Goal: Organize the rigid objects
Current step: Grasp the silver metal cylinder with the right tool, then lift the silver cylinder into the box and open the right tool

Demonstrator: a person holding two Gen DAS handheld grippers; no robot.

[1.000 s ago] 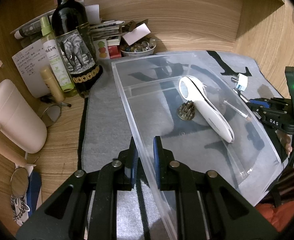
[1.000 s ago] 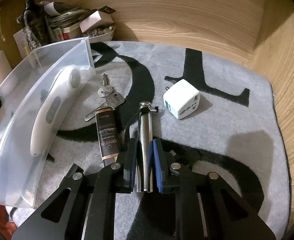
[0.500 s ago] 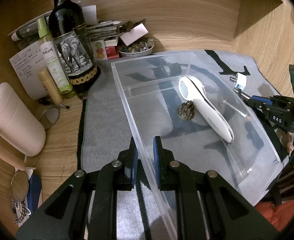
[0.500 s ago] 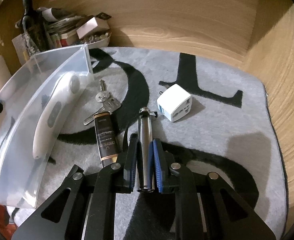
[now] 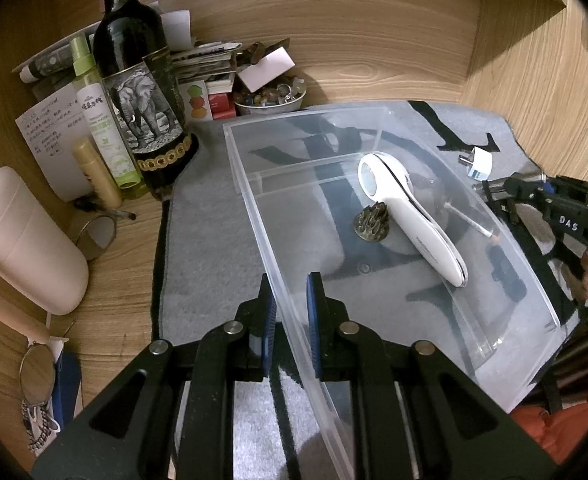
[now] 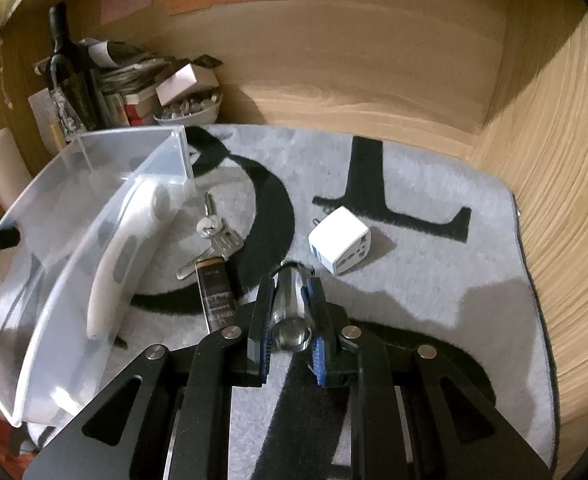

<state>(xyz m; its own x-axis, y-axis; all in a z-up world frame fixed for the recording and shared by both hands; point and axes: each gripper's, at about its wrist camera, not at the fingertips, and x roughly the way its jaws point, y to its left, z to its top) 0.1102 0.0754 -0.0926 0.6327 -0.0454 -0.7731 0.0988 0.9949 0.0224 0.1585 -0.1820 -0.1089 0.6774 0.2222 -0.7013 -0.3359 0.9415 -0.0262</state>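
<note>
Wood-panelled surface under a grey mat: our right gripper (image 6: 290, 320), jaws clamped on the metal cylinder (image 6: 292, 312), had just lifted and tilted it off the mat's near edge, so binning was next. Left gripper (image 5: 288, 308) jaws pinched the clear bin (image 5: 254, 200) wall.

A mat (image 6: 434, 280) covers the counter (image 5: 118, 264). On its left part sits the bin (image 5: 374, 120), with a handheld device (image 5: 410, 216) lying in it and a small ornament (image 5: 372, 222) touching that device's left side. Right of the bin, on the mat, lie the keys (image 6: 214, 232), with a tube (image 6: 216, 292) in front of them and a plug adapter (image 6: 340, 246) further right. Behind the bin's left corner stand a wine bottle (image 5: 138, 80) and a spray bottle (image 5: 98, 112), with a bowl (image 5: 270, 98) to their right.
</note>
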